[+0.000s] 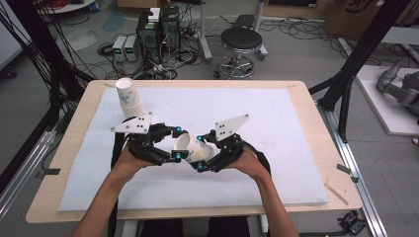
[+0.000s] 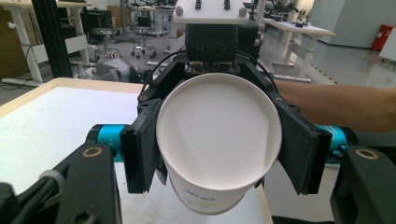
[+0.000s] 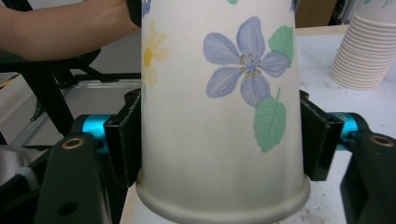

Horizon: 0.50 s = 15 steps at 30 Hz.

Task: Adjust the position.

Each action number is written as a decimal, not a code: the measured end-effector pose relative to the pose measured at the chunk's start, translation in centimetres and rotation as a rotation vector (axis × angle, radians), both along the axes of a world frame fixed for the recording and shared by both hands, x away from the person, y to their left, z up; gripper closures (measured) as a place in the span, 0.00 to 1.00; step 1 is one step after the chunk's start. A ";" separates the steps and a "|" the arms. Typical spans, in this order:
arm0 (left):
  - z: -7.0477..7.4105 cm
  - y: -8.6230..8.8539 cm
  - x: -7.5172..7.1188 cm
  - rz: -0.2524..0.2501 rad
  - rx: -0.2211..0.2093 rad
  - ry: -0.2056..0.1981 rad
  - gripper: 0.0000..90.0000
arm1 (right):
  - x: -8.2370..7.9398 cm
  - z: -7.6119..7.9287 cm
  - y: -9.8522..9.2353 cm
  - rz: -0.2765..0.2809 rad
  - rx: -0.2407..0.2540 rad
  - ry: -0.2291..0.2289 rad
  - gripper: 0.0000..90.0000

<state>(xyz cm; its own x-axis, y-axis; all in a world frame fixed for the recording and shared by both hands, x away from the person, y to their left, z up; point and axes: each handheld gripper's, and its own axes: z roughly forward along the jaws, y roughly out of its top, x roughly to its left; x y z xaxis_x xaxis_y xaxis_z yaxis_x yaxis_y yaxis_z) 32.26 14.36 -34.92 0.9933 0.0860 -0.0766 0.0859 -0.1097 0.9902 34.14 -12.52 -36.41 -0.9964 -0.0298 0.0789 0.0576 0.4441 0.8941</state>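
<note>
Paper cup (image 1: 191, 148) between both tools; cup stack (image 1: 129, 98) behind left tool (image 1: 176, 144)

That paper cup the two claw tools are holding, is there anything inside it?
The paper cup looks empty: the left gripper view looks straight into its mouth at bare white walls and bottom. Both the left gripper and right gripper clamp it.

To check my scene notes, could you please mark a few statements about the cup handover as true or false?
1. The left tongs and the right tongs both grip the paper cup. True.
2. The cup's outside is plain white. False: it carries printed flowers.
3. A stack of cups sits at the table's far left. True.
4. The held cup contains liquid. False: its inside is empty.
</note>
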 end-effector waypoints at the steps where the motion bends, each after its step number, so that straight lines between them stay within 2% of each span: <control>1: 0.0 0.0 0.0 0.000 0.000 0.000 0.41 | 0.0 0.0 0.0 0.000 0.000 0.000 0.34; 6: 0.0 0.0 0.0 0.004 0.000 0.000 0.40 | 0.0 0.0 0.0 0.002 0.000 -0.005 0.37; 7: -0.1 0.0 0.0 0.010 -0.004 -0.008 0.37 | 0.0 0.0 0.0 -0.001 -0.002 -0.003 0.36; 9: -0.1 0.0 0.0 0.052 -0.004 -0.006 0.16 | 0.0 0.0 -0.1 -0.004 -0.005 -0.003 0.36; 10: -0.2 0.1 0.2 0.039 -0.010 0.003 0.11 | 0.0 0.0 -0.1 -0.009 -0.010 0.001 0.36; 11: -0.2 0.3 0.2 0.040 -0.024 0.007 0.07 | 0.0 0.0 -0.1 -0.007 -0.013 0.004 0.36; 15: -0.2 0.6 0.0 0.037 -0.027 -0.005 0.07 | 0.1 0.1 -0.3 -0.016 -0.012 0.006 0.36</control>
